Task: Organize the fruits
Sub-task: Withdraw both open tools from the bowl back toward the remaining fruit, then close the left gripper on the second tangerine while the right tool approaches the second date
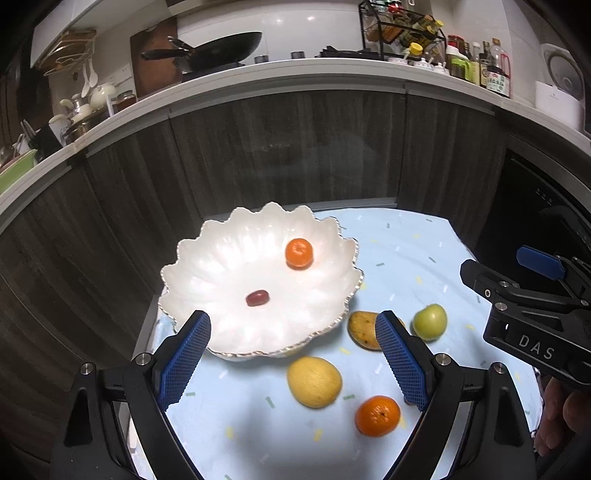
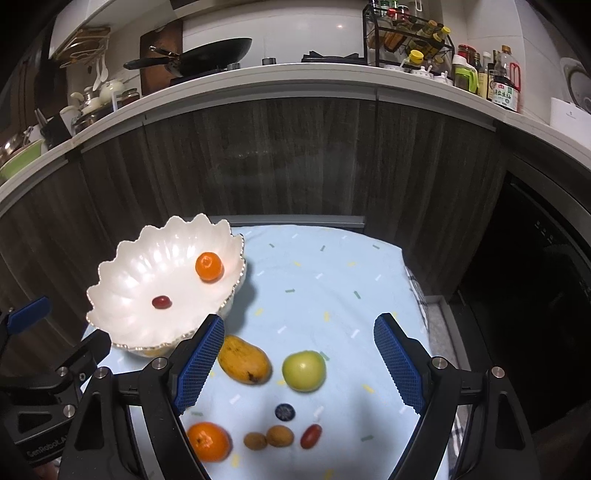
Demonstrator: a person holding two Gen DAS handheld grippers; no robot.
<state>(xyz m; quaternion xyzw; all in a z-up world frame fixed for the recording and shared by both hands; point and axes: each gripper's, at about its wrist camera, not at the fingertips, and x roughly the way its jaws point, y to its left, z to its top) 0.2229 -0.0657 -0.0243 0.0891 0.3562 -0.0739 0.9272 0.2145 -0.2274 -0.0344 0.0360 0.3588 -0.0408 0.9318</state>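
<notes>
A white scalloped bowl [image 1: 207, 266] [image 2: 129, 273] stands on the pale blue cloth [image 1: 406, 251] [image 2: 314, 277]. It holds a tangerine [image 1: 299, 253] [image 2: 209, 266] and a small red fruit [image 1: 257, 297] [image 2: 161, 302]. On the cloth lie a mango [image 1: 360, 328] [image 2: 243, 360], a green apple [image 1: 429, 320] [image 2: 304, 370], a yellow fruit [image 1: 314, 381], a second tangerine [image 1: 377, 415] [image 2: 207, 441], a blueberry [image 2: 284, 411], two brown fruits [image 2: 267, 438] and a red fruit [image 2: 311, 436]. My left gripper [image 1: 293, 358] is open and empty by the bowl's near rim. My right gripper [image 2: 299, 362] is open and empty above the mango and apple.
The cloth covers a small table in front of dark wooden cabinets [image 1: 277, 147]. The counter above carries a wok [image 1: 221, 48], bottles [image 1: 491, 70] and a spice rack [image 1: 402, 29]. A dark appliance front [image 2: 546, 277] stands to the right.
</notes>
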